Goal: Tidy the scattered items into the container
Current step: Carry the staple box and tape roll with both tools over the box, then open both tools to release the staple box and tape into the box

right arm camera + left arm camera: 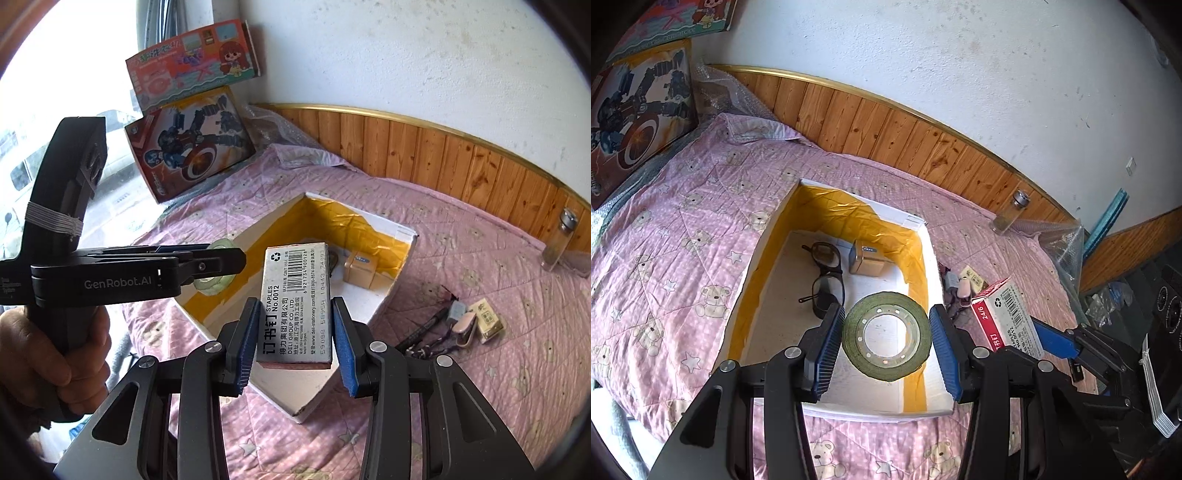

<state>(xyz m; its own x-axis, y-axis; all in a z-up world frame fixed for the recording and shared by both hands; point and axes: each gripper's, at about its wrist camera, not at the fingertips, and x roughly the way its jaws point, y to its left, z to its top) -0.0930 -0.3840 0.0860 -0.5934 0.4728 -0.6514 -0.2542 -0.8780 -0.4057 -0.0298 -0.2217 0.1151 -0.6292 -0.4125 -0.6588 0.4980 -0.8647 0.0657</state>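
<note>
A white box (753, 266) lined with yellow tape lies on the pink bedspread; glasses (825, 280) and a small tan box (868, 258) lie inside. My left gripper (885, 309) is shut on a green tape roll (886, 334), held over the container's near end. In the right wrist view that gripper (221, 266) comes in from the left, held by a hand (55, 354). My right gripper (295, 302) is shut on a grey staples box (295, 306) above the container's near corner (391, 291). A pen (428, 328), a pink stapler (465, 326) and a small pack (489, 319) lie right of the container.
A glass jar (559, 240) stands by the wood-panelled wall (424, 155) at the back right. Two toy boxes (192, 147) lean at the back left by a window. Bubble wrap (1063, 247) lies at the bed's far right corner.
</note>
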